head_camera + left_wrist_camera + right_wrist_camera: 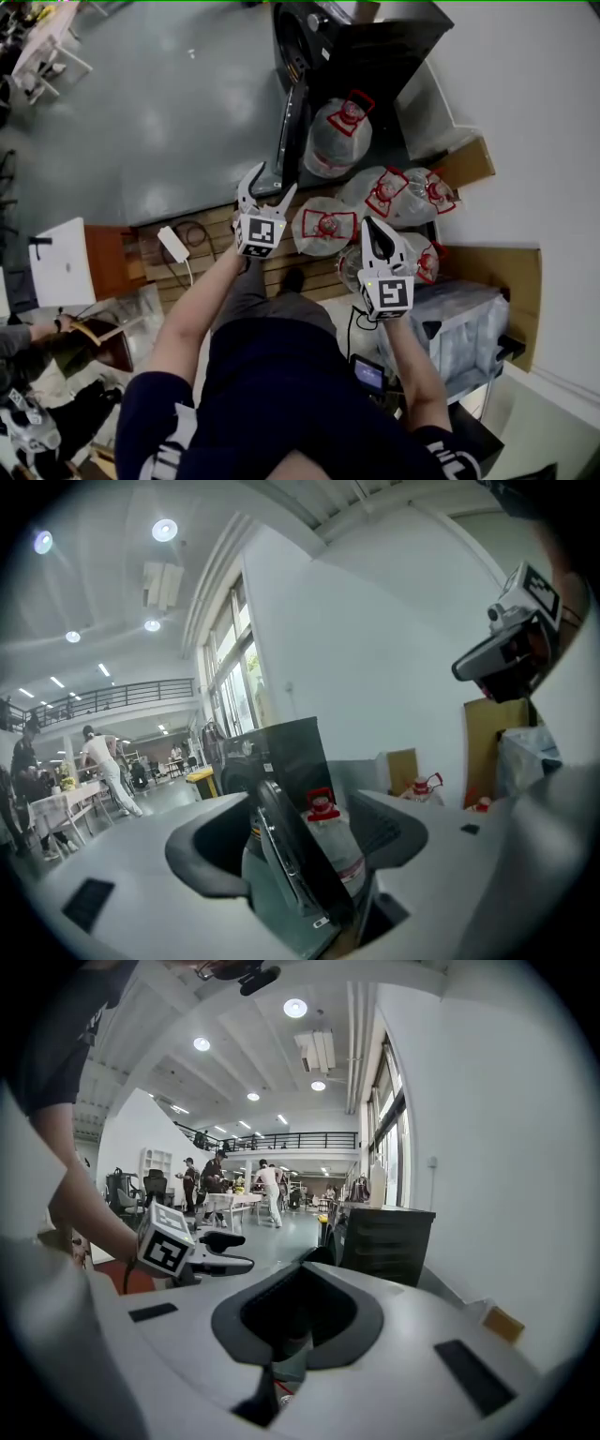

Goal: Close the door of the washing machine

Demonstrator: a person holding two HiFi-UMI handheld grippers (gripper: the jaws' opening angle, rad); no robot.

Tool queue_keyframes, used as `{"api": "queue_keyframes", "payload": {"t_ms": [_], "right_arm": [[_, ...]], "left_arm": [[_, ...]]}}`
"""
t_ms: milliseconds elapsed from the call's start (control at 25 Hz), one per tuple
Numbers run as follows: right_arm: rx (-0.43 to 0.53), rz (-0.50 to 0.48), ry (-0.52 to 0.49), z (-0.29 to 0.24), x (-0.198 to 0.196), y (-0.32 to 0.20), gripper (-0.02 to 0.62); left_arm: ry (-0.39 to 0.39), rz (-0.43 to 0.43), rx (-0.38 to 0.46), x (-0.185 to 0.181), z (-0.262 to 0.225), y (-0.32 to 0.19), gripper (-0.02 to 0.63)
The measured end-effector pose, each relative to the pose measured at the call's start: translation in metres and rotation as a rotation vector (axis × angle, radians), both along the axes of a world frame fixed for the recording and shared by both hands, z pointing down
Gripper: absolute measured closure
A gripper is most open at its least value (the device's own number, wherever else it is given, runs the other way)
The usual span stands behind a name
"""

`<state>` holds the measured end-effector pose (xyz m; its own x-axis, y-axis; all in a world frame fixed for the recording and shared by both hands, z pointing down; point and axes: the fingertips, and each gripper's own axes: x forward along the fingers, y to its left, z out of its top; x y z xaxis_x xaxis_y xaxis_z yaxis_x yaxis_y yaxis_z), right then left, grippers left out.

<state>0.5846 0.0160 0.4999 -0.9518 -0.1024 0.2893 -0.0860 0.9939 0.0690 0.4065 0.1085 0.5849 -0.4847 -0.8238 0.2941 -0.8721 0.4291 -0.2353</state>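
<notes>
The black washing machine (366, 42) stands at the top of the head view with its door (292, 127) swung open toward me. My left gripper (267, 187) is open, just short of the door's lower edge. In the left gripper view the open door (281, 850) stands edge-on between the fingers of the left gripper (300, 841), apart from both, with the machine (281, 747) behind it. My right gripper (373, 230) is shut and holds nothing, hovering over the water bottles. In its own view the right gripper (281, 1358) points past the machine (384, 1232).
Several large water bottles (339, 136) with red handles stand on the wooden pallet floor (211, 248) beside the door; one bottle (330, 841) is right behind it. A white power strip (173, 244) lies left, a plastic-wrapped box (459, 323) right, and the white wall (553, 112) is close.
</notes>
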Motion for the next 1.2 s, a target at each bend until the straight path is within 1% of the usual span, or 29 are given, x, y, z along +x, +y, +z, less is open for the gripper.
{"api": "queue_keyframes", "payload": {"t_ms": [80,200,320,480,520,600,760,840,1040,1200], "right_arm": [[-0.005,0.015,0.018,0.008,0.005,-0.004,0.575],[-0.007,0.045,0.046,0.02,0.011,-0.009,0.575],[-0.012,0.082,0.075,0.029,0.015,-0.013,0.575],[-0.018,0.125,0.108,0.036,0.006,-0.017,0.575],[-0.017,0.133,0.111,0.036,0.002,-0.018,0.575],[-0.017,0.146,0.118,0.037,-0.004,-0.018,0.575],[-0.022,0.162,0.136,0.044,-0.012,-0.023,0.575],[-0.025,0.169,0.148,0.047,-0.013,-0.026,0.575],[-0.025,0.165,0.165,0.052,-0.021,-0.027,0.575],[-0.03,0.155,0.173,0.055,-0.027,-0.026,0.575]], "left_arm": [[-0.001,0.004,-0.036,-0.005,0.018,-0.016,0.267],[-0.006,0.005,-0.057,-0.013,0.04,-0.034,0.268],[0.006,0.005,-0.08,-0.021,0.057,-0.047,0.268],[0.006,0.002,-0.119,-0.038,0.077,-0.065,0.275],[0.002,-0.001,-0.131,-0.042,0.082,-0.068,0.293],[-0.005,-0.016,-0.155,-0.051,0.091,-0.075,0.344],[0.017,-0.049,-0.218,-0.069,0.114,-0.087,0.345],[0.021,-0.063,-0.233,-0.072,0.119,-0.091,0.345],[-0.046,-0.111,-0.257,-0.075,0.121,-0.09,0.367],[-0.057,-0.163,-0.266,-0.076,0.12,-0.088,0.381]]}}
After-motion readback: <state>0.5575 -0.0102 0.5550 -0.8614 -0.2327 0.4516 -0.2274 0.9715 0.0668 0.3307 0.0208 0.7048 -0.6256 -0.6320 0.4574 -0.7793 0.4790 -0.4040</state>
